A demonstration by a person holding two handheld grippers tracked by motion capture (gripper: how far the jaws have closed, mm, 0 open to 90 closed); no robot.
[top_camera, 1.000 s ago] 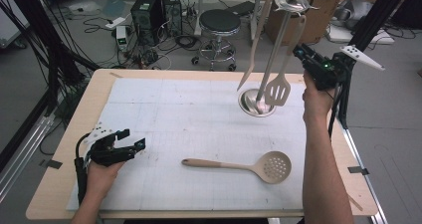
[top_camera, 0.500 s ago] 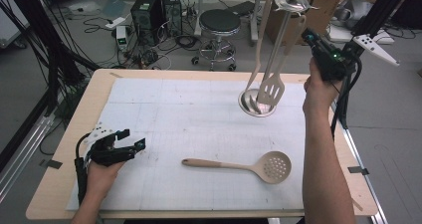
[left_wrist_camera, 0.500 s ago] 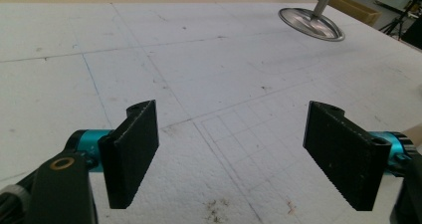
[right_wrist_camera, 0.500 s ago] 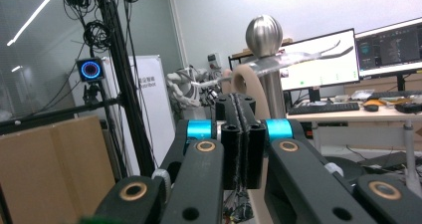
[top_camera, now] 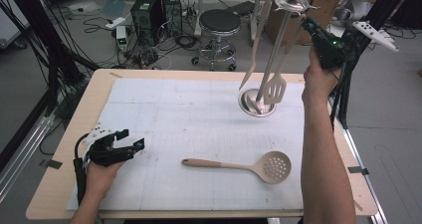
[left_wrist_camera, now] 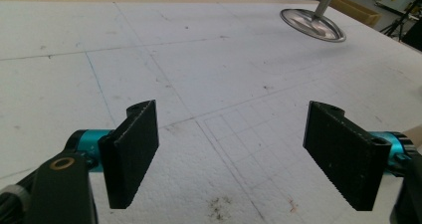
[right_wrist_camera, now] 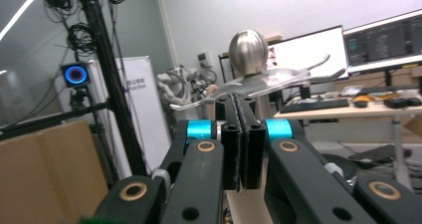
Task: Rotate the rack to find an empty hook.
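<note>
Up at the far right of the desk (top_camera: pixel 149 84), your right gripper (top_camera: pixel 318 37) is raised beside the top of the utensil stand (top_camera: pixel 271 69), close to its crown of hooks; its jaws have just been closing and now stand pressed flat together with nothing between them, as the right gripper view shows, where the pads (right_wrist_camera: pixel 241 149) meet edge to edge below the stand's steel knob (right_wrist_camera: pixel 248 52) and its curved hook arms (right_wrist_camera: pixel 278 79). From the high view you cannot tell whether the gripper touches the hooks or sits just beside them. Two utensils hang from the stand: a slotted turner (top_camera: pixel 274 87), whose blade dangles just over the round base (top_camera: pixel 256 104), and a pale wooden spatula (top_camera: pixel 255 47) that tilts out to the left of the pole. The skimmer spoon (top_camera: pixel 239 165) lies flat on the white mat (top_camera: pixel 199 134) near the front edge, its perforated bowl to the right and its handle pointing left, well apart from the stand and from both of your hands. Your left gripper (top_camera: pixel 130 147) rests low at the front left of the desk, held by your left hand (top_camera: pixel 102 171), with its jaws spread wide and empty; in the left gripper view the two black pads (left_wrist_camera: pixel 132 152) stand far apart over bare mat, and the stand's round base (left_wrist_camera: pixel 312 25) shows in the distance at the upper right.
</note>
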